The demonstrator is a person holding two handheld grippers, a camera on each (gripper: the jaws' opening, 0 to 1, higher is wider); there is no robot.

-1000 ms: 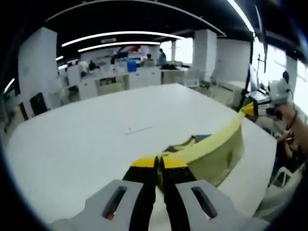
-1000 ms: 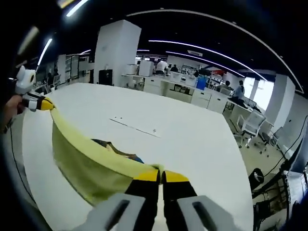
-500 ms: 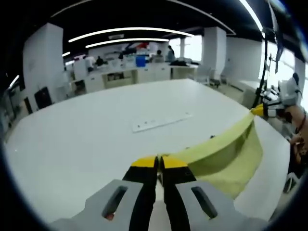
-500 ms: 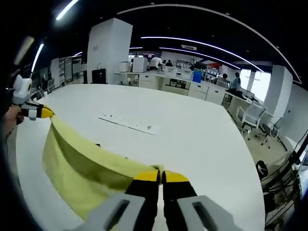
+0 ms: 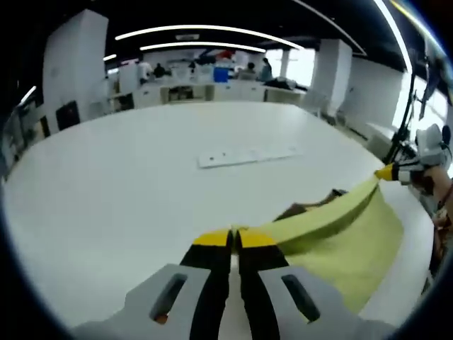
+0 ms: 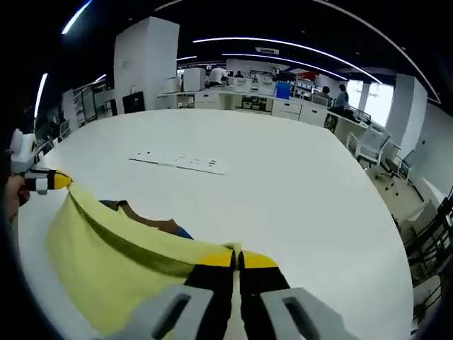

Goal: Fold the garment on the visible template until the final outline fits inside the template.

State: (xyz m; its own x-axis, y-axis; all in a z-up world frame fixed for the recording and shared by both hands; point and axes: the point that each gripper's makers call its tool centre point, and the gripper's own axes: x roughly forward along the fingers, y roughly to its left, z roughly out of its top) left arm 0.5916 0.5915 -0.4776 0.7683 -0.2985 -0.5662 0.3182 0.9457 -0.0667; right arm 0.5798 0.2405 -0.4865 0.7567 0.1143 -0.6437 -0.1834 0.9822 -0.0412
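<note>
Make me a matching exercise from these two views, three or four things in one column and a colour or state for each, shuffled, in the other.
Things:
1. garment
2. table
3. left gripper
4. flat strip on the table

Descriptions:
A. white, lying alone mid-table
B. yellow-green, stretched between both grippers
C. white, wide surface
D. shut on a garment edge

Pairs: 1-B, 2-C, 3-D, 4-A

I can't read any text, label, brand or number from either of my grippers' views. The flat white strip point(image 5: 248, 155) lying on the table point(image 5: 106, 191) carries a few dark marks, too small and blurred for me to make out.
</note>
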